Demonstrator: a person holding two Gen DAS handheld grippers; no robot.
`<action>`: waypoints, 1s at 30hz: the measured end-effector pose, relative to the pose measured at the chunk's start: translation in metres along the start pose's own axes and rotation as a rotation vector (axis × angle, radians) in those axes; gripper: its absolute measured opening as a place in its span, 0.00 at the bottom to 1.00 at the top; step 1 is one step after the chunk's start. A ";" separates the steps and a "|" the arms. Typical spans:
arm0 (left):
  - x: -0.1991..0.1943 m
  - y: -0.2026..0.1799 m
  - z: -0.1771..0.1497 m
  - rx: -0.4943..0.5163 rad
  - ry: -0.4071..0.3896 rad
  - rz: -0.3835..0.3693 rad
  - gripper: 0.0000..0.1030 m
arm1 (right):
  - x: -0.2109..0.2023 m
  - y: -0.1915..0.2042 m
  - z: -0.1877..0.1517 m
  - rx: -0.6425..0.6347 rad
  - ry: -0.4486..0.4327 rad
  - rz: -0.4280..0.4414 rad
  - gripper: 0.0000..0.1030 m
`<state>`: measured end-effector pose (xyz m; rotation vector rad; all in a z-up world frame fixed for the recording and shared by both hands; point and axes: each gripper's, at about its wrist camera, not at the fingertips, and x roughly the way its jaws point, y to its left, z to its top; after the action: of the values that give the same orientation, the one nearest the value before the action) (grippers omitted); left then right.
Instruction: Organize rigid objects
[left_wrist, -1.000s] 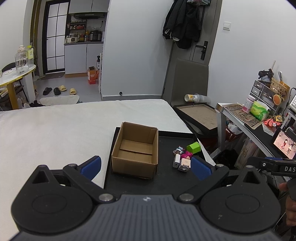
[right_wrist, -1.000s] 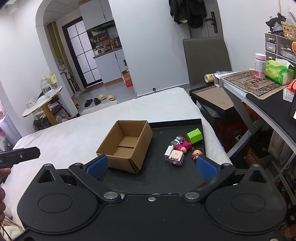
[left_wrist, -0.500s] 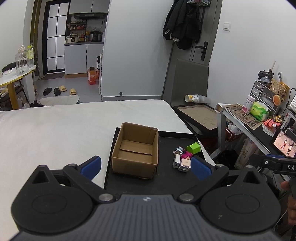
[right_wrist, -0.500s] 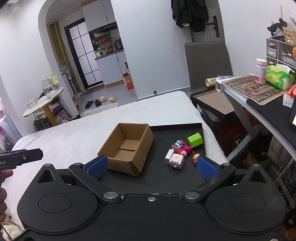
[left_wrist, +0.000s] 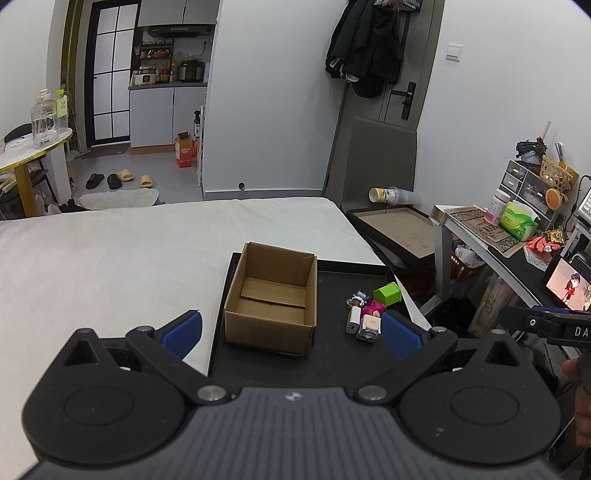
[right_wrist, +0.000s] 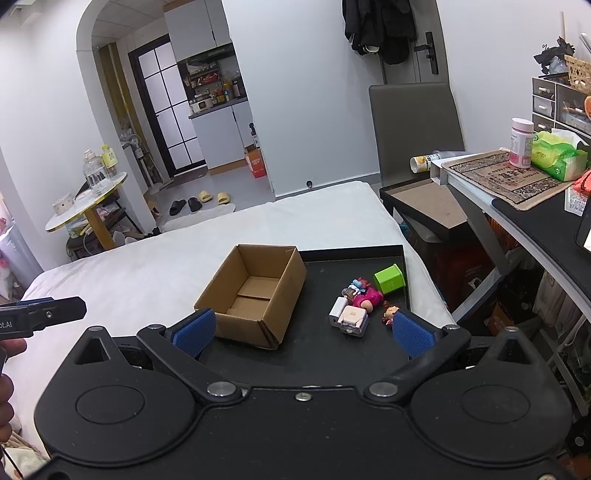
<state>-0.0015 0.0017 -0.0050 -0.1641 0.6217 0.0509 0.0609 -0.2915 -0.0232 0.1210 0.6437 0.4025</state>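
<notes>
An empty open cardboard box (left_wrist: 273, 295) (right_wrist: 255, 291) stands on a black tray (left_wrist: 332, 354) (right_wrist: 321, 350) laid on a white bed. To the box's right lies a cluster of small toys: a green cube (left_wrist: 387, 293) (right_wrist: 388, 278), a pink figure (right_wrist: 365, 295), a white charger block (left_wrist: 354, 320) (right_wrist: 338, 310), a pale pink cube (left_wrist: 370, 325) (right_wrist: 352, 317) and a tiny doll (right_wrist: 388, 314). My left gripper (left_wrist: 291, 328) hovers open, short of the box. My right gripper (right_wrist: 303, 328) is open too, above the tray's near edge. Both are empty.
The white bed (left_wrist: 110, 258) spreads to the left. A desk (right_wrist: 524, 206) with a bottle and tissues runs along the right. A framed board (left_wrist: 399, 229) and a grey chair (right_wrist: 413, 122) stand behind the tray. A person's hand (right_wrist: 7, 369) shows at the edge.
The right wrist view has tilted up and drawn back a little, so the box and toys sit lower in it. The left gripper has barely moved. Both stay open.
</notes>
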 end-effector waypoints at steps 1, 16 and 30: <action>0.000 -0.001 0.000 0.001 0.001 0.001 0.99 | 0.000 0.000 0.000 0.000 0.000 -0.001 1.00; 0.005 -0.001 0.001 0.004 0.010 -0.006 0.99 | 0.000 0.001 0.000 0.005 0.004 -0.008 1.00; 0.012 0.005 0.007 0.001 0.020 -0.005 0.99 | 0.005 0.000 0.002 0.011 0.005 0.002 1.00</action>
<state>0.0123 0.0075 -0.0071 -0.1659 0.6415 0.0441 0.0657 -0.2888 -0.0248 0.1314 0.6510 0.4007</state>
